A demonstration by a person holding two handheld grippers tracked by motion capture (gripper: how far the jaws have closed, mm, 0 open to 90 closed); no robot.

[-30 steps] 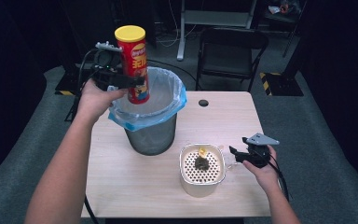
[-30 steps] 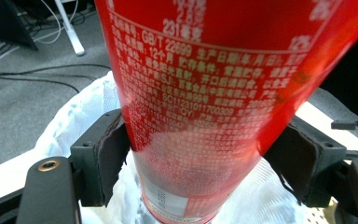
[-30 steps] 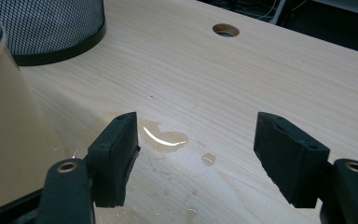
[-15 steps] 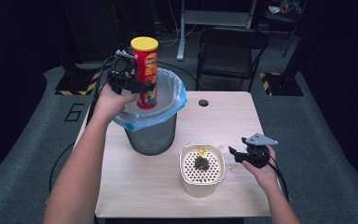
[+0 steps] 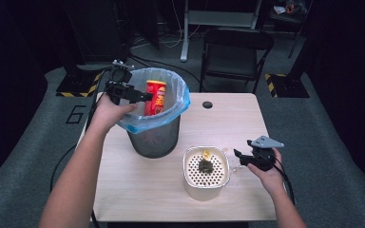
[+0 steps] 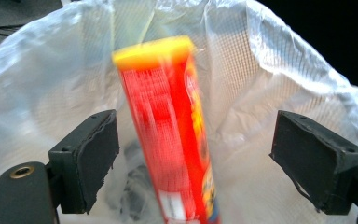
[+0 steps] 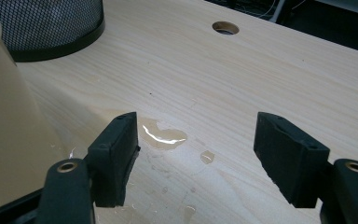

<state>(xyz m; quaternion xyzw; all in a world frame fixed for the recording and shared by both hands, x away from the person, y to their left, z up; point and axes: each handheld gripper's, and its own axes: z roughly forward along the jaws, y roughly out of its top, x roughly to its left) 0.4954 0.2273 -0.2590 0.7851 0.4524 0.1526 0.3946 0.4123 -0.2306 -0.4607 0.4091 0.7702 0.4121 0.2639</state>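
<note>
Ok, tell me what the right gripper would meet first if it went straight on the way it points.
Probably the small puddle of clear liquid on the light wooden table, right ahead of the open right gripper. Farther on, the tabletop looks free; depth is unclear.

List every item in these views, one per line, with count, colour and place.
chip can: one, red with yellow lid, upright inside the bin, between the open left jaws, untouched
waste bin: one, black mesh with pale blue liner, table's left half
container: one, cream with perforated top holding dark scraps, table front
puddle: one, clear, on the table beside the container
table: one, light wood, with a cable hole
chair: one, black, behind the table
left gripper: black, jaws just opened, over the bin
right gripper: black, open, beside the container
</note>
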